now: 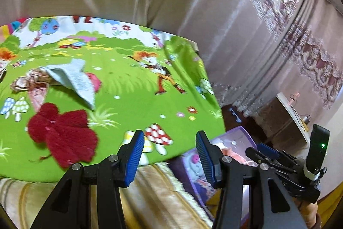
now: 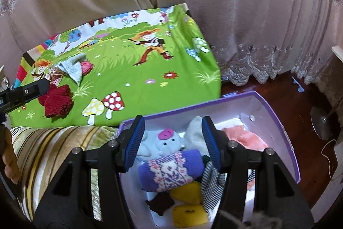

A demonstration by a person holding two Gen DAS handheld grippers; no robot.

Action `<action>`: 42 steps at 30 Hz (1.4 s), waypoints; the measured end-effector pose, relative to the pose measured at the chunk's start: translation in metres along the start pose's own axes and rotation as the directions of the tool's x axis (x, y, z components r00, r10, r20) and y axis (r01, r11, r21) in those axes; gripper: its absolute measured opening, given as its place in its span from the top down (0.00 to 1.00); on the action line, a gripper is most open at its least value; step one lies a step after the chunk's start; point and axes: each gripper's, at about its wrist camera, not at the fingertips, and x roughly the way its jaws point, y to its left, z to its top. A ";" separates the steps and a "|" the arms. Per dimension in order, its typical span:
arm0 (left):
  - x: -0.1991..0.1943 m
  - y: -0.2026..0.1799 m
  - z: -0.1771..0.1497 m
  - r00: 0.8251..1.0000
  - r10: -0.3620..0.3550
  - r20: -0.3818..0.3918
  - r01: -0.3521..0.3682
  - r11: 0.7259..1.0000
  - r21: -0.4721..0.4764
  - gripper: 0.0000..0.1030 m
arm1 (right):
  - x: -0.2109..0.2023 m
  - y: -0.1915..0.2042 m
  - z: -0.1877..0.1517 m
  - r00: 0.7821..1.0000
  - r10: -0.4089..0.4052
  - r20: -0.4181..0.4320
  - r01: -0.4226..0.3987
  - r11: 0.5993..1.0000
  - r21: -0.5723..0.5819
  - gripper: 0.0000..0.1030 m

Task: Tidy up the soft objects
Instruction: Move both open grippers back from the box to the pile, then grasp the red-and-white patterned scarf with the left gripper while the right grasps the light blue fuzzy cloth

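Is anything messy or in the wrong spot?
Yes. A red cloth, a light blue towel and a crumpled pinkish cloth lie loose on the green mat, while the other soft things already sit in the purple box. Nothing looks torn or spilled.

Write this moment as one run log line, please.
left gripper: open, empty | right gripper: open, above box | red cloth, blue towel: on mat

I see a dark red knit cloth (image 1: 62, 134) on green cartoon-print sheet (image 1: 133, 83); purple box (image 2: 276, 113) holds purple-white patterned sock (image 2: 171, 169).
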 end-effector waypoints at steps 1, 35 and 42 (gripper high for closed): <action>-0.002 0.008 0.002 1.000 0.011 0.004 -0.011 1.000 -0.010 0.50 | 0.002 0.004 0.001 1.000 0.005 -0.002 -0.005 1.000 -0.006 0.42; 0.009 0.233 0.083 0.908 0.413 -0.062 -0.417 0.906 -0.070 0.24 | 0.068 0.153 0.083 0.973 0.227 -0.040 -0.230 0.947 -0.224 0.32; 0.051 0.229 0.089 0.866 0.496 -0.065 -0.476 0.856 0.201 0.24 | 0.096 0.196 0.100 0.959 0.274 -0.078 -0.285 0.919 -0.272 0.25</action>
